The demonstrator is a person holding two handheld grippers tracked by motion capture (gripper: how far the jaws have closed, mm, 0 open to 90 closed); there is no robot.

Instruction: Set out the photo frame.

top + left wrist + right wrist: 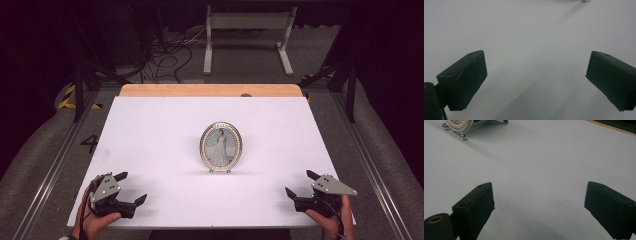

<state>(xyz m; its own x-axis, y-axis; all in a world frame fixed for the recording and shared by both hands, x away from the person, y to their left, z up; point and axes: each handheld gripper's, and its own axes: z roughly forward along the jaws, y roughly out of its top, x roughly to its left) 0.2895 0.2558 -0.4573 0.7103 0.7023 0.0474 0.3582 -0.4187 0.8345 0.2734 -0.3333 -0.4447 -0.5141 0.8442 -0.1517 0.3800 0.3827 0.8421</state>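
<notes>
An oval silver picture frame (220,146) with a pearl-studded rim stands upright on small feet in the middle of the white table top (165,130); it holds a picture of a figure in a white dress. Its lower edge and feet appear as the picture frame (457,126) at the top left of the right gripper view. My left gripper (130,187) rests at the near left corner, open, with nothing between its jaws. My right gripper (301,183) sits at the near right edge, open and empty too. In each gripper view, left gripper (536,75) and right gripper (539,205), bare white surface lies between the jaws.
A wooden strip (210,90) runs along the table's far edge. Beyond it stand a white metal stand (248,30) and loose cables (165,55) on the floor. Metal rails (50,165) flank the table on both sides.
</notes>
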